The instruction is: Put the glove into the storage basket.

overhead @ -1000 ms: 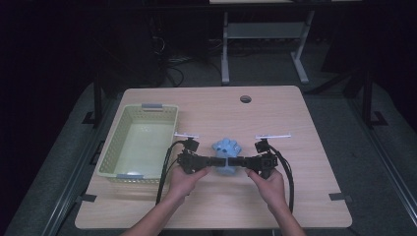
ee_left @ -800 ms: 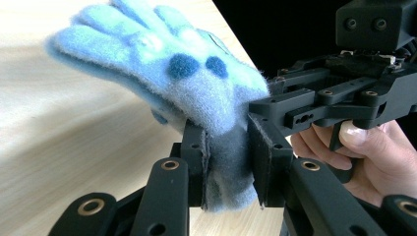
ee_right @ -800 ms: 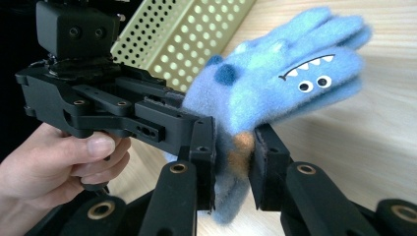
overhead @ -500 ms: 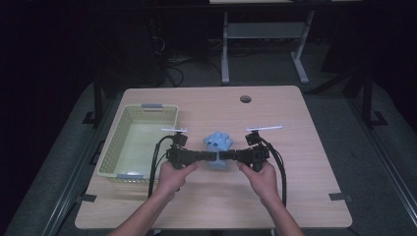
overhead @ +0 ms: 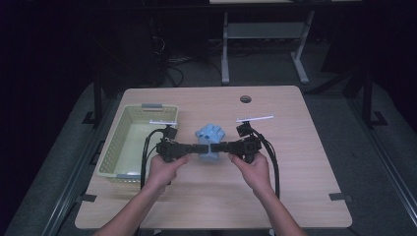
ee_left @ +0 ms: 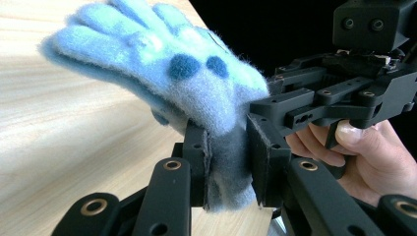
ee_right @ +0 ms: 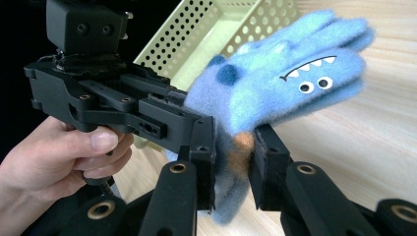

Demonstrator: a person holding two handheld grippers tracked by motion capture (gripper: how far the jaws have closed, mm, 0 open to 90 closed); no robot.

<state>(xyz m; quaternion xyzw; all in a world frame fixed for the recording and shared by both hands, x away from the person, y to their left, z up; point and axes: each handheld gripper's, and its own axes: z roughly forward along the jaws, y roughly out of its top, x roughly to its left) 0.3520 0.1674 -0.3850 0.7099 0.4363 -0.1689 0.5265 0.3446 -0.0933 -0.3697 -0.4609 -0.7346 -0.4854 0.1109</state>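
Observation:
A fuzzy light-blue glove (overhead: 210, 135) with dark spots and a monster face hangs above the wooden table (overhead: 300, 162), held between both grippers. My left gripper (overhead: 200, 147) comes in from the left and is shut on the glove's cuff; in the left gripper view its pads (ee_left: 196, 157) squeeze the grey-blue cuff of the glove (ee_left: 162, 64). My right gripper (overhead: 217, 146) comes in from the right and is shut on the same cuff, which shows pinched between the jaws of the right gripper (ee_right: 233, 164) below the glove (ee_right: 290, 78). The glove's fingers point away from the person.
A pale green perforated basket (overhead: 110, 147) stands on the table's left part, just left of the left hand, and shows behind the glove in the right gripper view as the basket (ee_right: 231, 19). A round cable hole (overhead: 245, 99) lies near the far edge. Cables trail from both grippers.
Both hands have risen and shifted left toward the basket, carrying the glove between them. The grip of both grippers on the cuff looks unchanged.

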